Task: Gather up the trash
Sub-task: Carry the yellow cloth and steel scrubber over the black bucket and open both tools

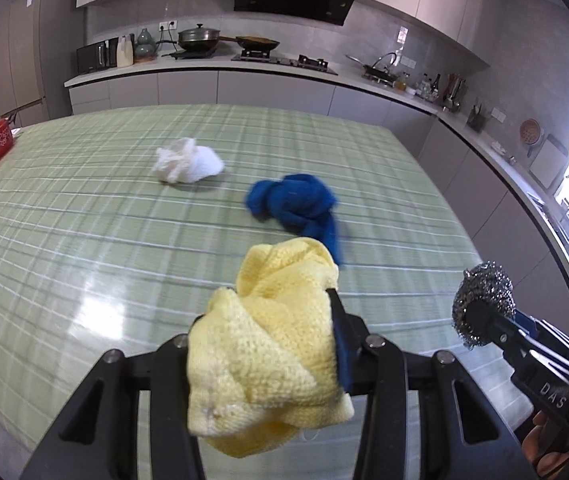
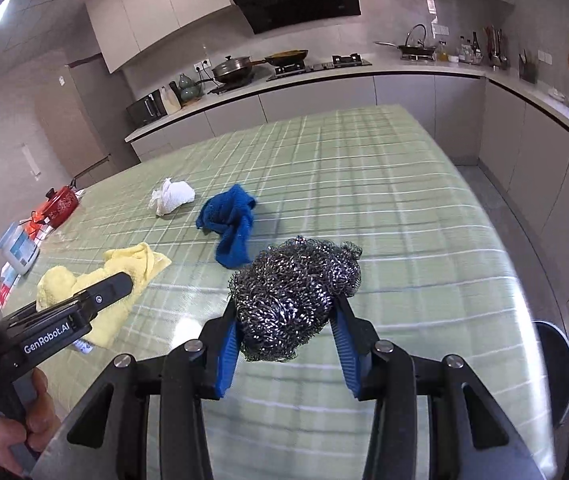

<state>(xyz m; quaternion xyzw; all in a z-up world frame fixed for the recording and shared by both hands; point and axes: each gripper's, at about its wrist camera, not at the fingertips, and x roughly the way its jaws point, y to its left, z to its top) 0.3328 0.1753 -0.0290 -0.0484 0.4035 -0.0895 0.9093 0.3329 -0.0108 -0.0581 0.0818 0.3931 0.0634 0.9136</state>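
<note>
My left gripper (image 1: pixel 272 300) is shut on a crumpled yellow knitted cloth (image 1: pixel 268 344), held just above the green checked table (image 1: pixel 84 240); the cloth hides the left finger. My right gripper (image 2: pixel 284 300) is shut on a steel wool scrubber (image 2: pixel 296 292), its blue pads pressing both sides. The scrubber (image 1: pixel 484 288) also shows at the right of the left wrist view. A blue cloth (image 2: pixel 230 220) and a white crumpled cloth (image 2: pixel 172 196) lie on the table beyond both grippers. The left gripper (image 2: pixel 120 284) and the yellow cloth (image 2: pixel 136 260) show at the left of the right wrist view.
A red pot (image 2: pixel 60 202) and a white container (image 2: pixel 18 250) stand near the table's left edge. A dark round object (image 2: pixel 556 360) sits below the table's right edge. The kitchen counter with pans (image 1: pixel 200 38) runs along the back and right walls.
</note>
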